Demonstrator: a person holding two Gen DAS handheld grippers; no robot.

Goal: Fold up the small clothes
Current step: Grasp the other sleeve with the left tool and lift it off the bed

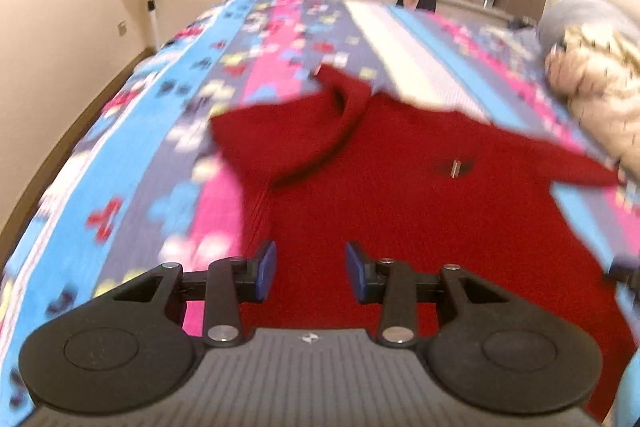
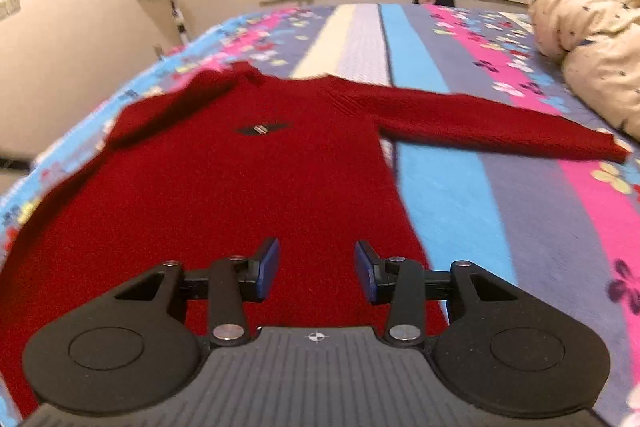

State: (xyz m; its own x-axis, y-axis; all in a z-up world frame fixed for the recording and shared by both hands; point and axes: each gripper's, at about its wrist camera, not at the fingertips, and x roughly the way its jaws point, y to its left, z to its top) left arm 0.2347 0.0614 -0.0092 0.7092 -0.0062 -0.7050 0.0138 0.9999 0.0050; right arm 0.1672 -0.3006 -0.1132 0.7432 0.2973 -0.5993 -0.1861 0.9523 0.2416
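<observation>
Left wrist view: left claw (image 1: pixel 311 273) hovering half-open and empty above red sweater (image 1: pixel 400 195) lying flat on bed (image 1: pixel 140 147), one sleeve already folded inward; right wrist view: right claw (image 2: pixel 316 273) likewise gaping empty, probably needing outstretched sleeve (image 2: pixel 500 123) folded next.

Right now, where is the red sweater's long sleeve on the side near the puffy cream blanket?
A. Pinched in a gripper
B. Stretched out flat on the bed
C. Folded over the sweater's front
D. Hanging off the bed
B: in the right wrist view the sleeve of the red sweater lies straight out across the striped bed cover, in neither gripper.
</observation>
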